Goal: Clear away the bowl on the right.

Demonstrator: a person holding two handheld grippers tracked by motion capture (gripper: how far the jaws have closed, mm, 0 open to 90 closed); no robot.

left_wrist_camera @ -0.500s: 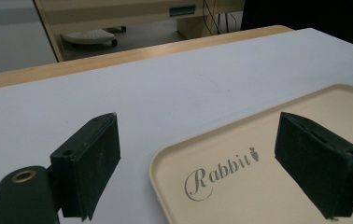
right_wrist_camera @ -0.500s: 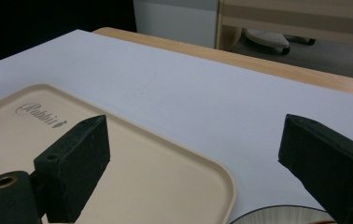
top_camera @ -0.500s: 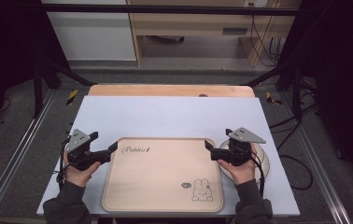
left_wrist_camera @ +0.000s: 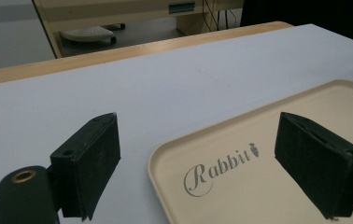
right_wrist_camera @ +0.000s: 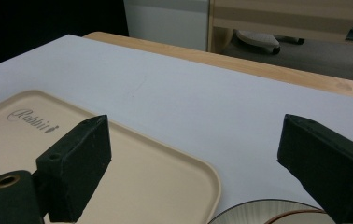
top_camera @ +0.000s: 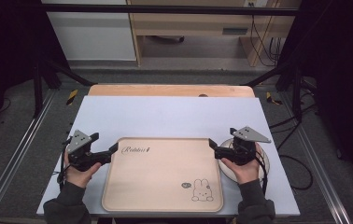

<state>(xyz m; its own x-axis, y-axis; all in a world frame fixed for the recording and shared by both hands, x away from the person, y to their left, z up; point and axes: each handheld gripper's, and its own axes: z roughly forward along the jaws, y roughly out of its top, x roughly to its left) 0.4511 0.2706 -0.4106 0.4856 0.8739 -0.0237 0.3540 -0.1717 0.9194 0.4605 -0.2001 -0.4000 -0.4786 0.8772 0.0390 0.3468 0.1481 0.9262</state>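
While one beige tray [top_camera: 163, 175] lies flat on the pale blue table cover [top_camera: 174, 116], two grippers are held at its far corners, one to each side. The left gripper [top_camera: 114, 148] is seen at the tray's far left corner in the high view, and the right gripper [top_camera: 210, 143] at its far right corner. In the left gripper view, two black jaws are spread wide, with the tray's corner [left_wrist_camera: 258, 172] lying below and between them; nothing is clamped. In the right gripper view, two jaws are likewise spread wide, one over the tray's rim [right_wrist_camera: 165, 172] and one over bare cover, and nothing is gripped. One word, "Rabbit" [left_wrist_camera: 219, 170], is printed near the tray's far left corner, and one small rabbit drawing [top_camera: 201, 190] is found near its near right corner. One round pale plate [top_camera: 263, 163] is seen just beside the tray's right edge, beneath the right hand [top_camera: 243, 168]. One strip of wooden tabletop [top_camera: 170, 90] is left uncovered along the far edge.
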